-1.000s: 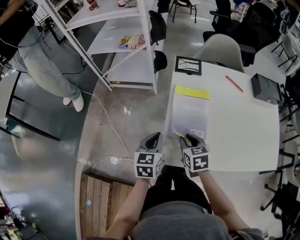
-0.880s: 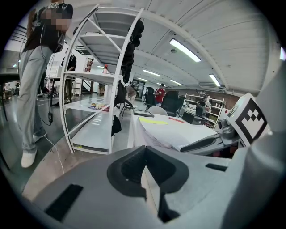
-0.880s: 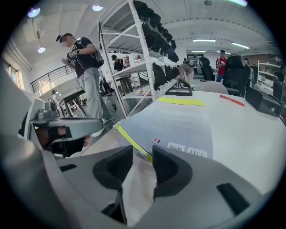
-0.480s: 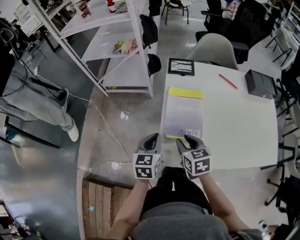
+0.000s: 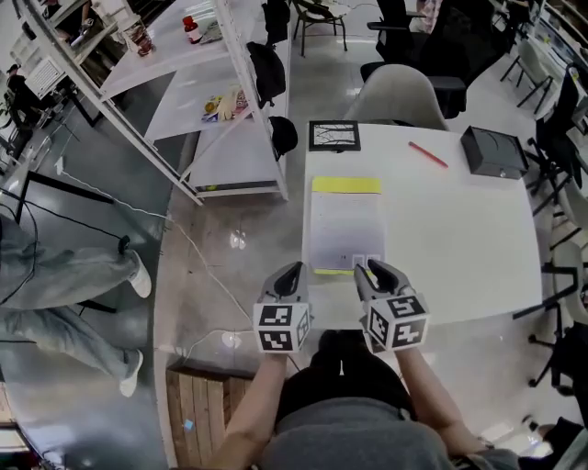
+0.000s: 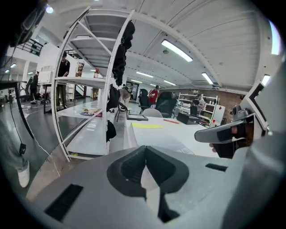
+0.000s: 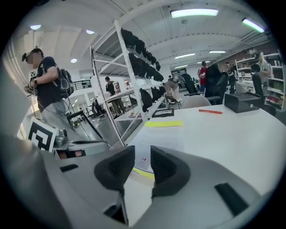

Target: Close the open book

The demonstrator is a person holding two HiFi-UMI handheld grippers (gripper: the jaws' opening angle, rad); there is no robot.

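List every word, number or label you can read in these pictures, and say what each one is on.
No text in these pictures can be read.
Book: small printed blocks close to its near edge, too small to read.
Bottle on the shelf: label too small to read.
Packets on the shelf: print blurred, not readable.

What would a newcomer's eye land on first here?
Two marker-cube claws sit at bottom centre. The left claw is shut, just off the edge of the table. The right claw is at the near end of the white, yellow-edged book, its jaws closing with nothing between them. Farther off on the table lie a red pen and a black box.
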